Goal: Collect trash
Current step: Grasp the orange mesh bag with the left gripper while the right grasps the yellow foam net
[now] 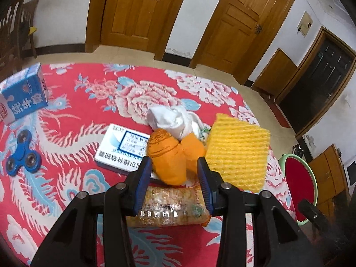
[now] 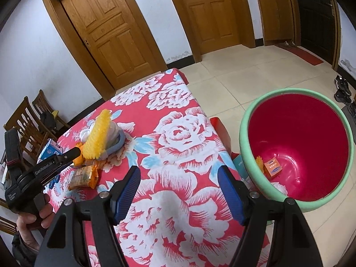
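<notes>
Left wrist view gives us the surface (image 1: 73, 202), draped in red cloth printed with large white and pink peonies and pale blue swirls. Beyond its right edge stands the bin (image 2: 249, 120), a round tub with a glossy red inside and a mint-green rim; a small orange box (image 2: 274, 166) lies at its bottom. Behind are three panelled wooden doors (image 1: 135, 11) and cream floor tiles.

On the cloth, the trash sits heaped together: a yellow foam net (image 1: 238, 151) with a ribbed mesh, a crumpled white tissue (image 1: 169, 118), orange peel (image 1: 169, 158), and a clear snack pack (image 1: 166, 207) with an orange edge. A flat white carton (image 1: 120, 146) with printed Chinese text lies just left of the peel. Well apart at the left lie a blue milk box (image 1: 24, 93), Chinese characters on its side, and a blue fidget spinner (image 1: 22, 153).

Our left claw (image 1: 174, 166) is partly open over the heap, with the peel between its ribbed blue pads (image 1: 142, 178); we cannot tell whether they press it. In the right wrist view its body reads "GenRobot.AI". Our right claw (image 2: 179, 178) stands wide open and empty above bare cloth.
</notes>
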